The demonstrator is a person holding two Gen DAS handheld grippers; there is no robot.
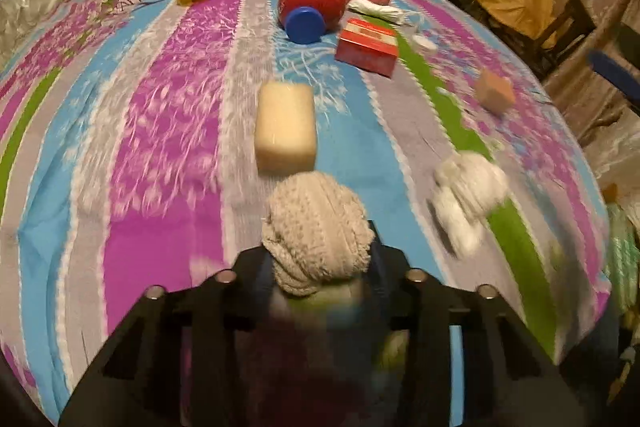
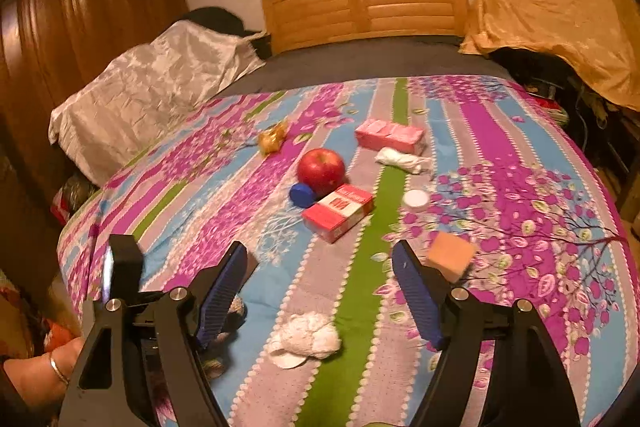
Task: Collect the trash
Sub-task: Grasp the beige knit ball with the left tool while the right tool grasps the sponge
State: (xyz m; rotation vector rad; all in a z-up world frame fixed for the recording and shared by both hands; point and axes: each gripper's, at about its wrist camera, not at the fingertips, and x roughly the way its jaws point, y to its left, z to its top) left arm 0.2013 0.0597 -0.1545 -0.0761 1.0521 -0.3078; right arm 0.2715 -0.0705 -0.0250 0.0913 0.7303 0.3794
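My left gripper (image 1: 320,259) is shut on a beige knitted ball (image 1: 316,231) and holds it above the striped bedspread (image 1: 160,131). A crumpled white tissue (image 1: 466,197) lies to its right; it also shows in the right wrist view (image 2: 306,339), between and just beyond my fingers. My right gripper (image 2: 324,295) is open and empty above the bedspread (image 2: 500,147). A cream sponge block (image 1: 286,127) lies ahead of the left gripper. A red and white carton (image 2: 338,213), a blue cap (image 2: 302,195), a white cap (image 2: 416,199), a twisted white wrapper (image 2: 402,159) and a gold wrapper (image 2: 272,139) lie farther off.
A red apple (image 2: 321,169), a pink tissue pack (image 2: 390,135) and an orange sponge cube (image 2: 450,255) lie on the bed. A wooden headboard (image 2: 364,7) stands at the far end, a wardrobe (image 2: 80,19) at left, and covered furniture (image 2: 560,27) at right.
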